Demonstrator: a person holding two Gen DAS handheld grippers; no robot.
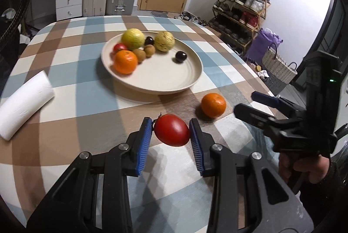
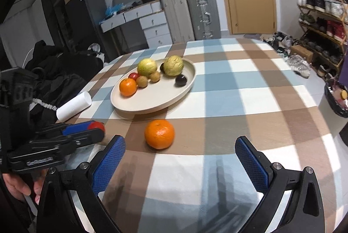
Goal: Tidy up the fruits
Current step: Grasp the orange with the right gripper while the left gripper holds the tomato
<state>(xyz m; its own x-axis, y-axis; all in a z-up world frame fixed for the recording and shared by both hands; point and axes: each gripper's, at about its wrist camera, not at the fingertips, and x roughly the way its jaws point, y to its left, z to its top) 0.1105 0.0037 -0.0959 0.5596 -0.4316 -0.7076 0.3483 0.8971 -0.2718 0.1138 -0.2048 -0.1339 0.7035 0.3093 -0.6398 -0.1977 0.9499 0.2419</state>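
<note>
Tomato (image 1: 171,133), red, smooth and egg-shaped with a small dark stem stub, sits pinched between the ribbed blue pads (image 1: 144,146) of the left gripper (image 1: 170,135) in the left wrist view, apparently clear of the checked tablecloth (image 1: 71,71), a grip that looks meant for carrying it toward the plate (image 1: 174,82). That shallow, round, cream plate already gathers the sorted fruit at its far side: a mandarin (image 1: 125,62), a second small tomato (image 1: 119,47), two large yellow-green rough-skinned fruits (image 1: 133,38), two small brown ones (image 1: 144,52) and two dark glossy plums (image 1: 181,56). One loose mandarin (image 1: 213,105) lies on the cloth just short of the plate, and a white embossed paper towel roll (image 1: 24,102) lies well to the left. From the right wrist view, the right gripper (image 2: 180,156) stands spread wide and empty, its textured blue pads (image 2: 109,164) framing the loose mandarin (image 2: 159,134), whose dimpled orange skin rests on the cloth ahead of the fingertips; the stance suggests this fruit is its next target. At the left edge the left gripper (image 2: 95,129) shows the tomato (image 2: 98,125) as a red sliver beside its blue pad, with a hand (image 2: 17,186) below on the grip.
</note>
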